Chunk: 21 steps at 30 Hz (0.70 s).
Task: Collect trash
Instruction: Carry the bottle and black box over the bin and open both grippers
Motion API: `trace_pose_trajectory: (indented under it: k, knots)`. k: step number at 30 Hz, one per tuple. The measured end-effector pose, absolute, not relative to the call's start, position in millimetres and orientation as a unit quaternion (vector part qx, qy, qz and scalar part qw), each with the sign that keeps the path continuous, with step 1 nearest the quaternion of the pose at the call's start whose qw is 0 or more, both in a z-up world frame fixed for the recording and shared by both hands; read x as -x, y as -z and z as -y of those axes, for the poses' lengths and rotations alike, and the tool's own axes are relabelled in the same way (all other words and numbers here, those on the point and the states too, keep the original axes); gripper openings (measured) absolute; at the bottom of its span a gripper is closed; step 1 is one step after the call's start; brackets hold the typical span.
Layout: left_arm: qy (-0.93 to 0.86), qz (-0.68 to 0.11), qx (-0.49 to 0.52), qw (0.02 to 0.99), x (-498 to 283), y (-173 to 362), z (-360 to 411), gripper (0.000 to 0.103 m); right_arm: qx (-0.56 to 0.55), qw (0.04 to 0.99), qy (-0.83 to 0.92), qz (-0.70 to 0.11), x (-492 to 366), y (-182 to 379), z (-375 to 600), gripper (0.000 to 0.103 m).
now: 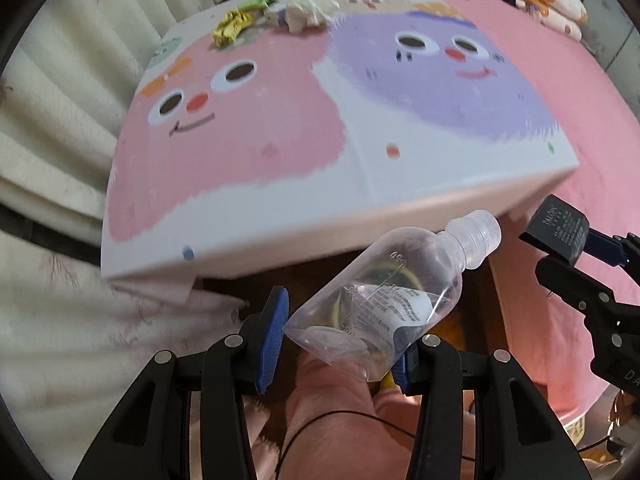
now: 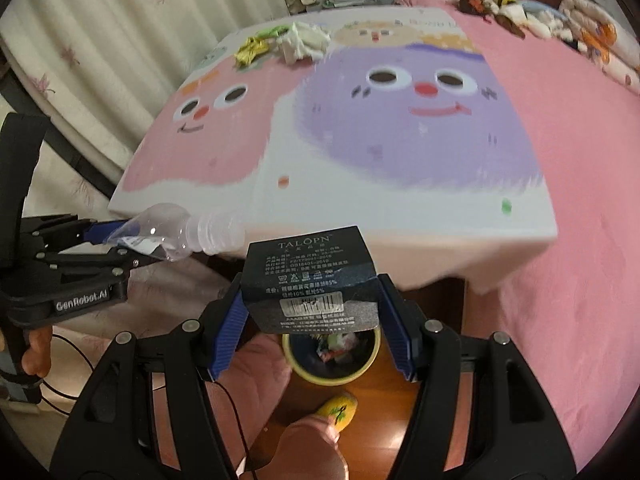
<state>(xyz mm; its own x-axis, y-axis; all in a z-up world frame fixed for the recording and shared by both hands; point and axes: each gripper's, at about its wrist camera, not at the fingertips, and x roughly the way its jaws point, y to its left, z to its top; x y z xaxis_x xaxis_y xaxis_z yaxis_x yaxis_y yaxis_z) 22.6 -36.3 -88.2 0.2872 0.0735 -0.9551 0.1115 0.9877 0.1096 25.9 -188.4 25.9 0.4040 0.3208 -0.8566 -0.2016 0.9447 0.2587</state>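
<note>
The left gripper [image 1: 340, 344] grips a clear plastic bottle [image 1: 394, 296]; the right gripper [image 2: 312, 324] clamps a dark box [image 2: 310, 276] above a bin [image 2: 332, 356].

Left black plastic gripper [image 1: 338, 340] and right black plastic gripper [image 2: 314, 320]: ribbed blue finger pads [image 2: 230, 330], silver round screws [image 2: 191, 325], white "GenRobot.AI" lettering [image 2: 82, 304], thin black cable [image 2: 236, 412], pink trouser legs [image 1: 320, 412].
</note>
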Motion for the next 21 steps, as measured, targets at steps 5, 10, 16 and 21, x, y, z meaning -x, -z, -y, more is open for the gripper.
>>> trace_pose_trajectory:
  k: [5,10,16,21]
  knots:
    - [0.012,-0.618,-0.084,0.782,1,114,41,0.045,-0.071,0.822,-0.156,-0.544,0,-2,190,0.059]
    - [0.018,-0.642,-0.098,0.760,23,161,45,0.045,-0.082,0.802,-0.144,-0.574,17,37,186,0.059]
    - [0.026,-0.675,-0.085,0.733,34,237,47,0.045,-0.094,0.776,-0.104,-0.615,23,110,182,0.059]
    - [0.044,-0.690,-0.091,0.717,35,302,62,0.045,-0.104,0.756,-0.064,-0.643,23,180,183,0.059]
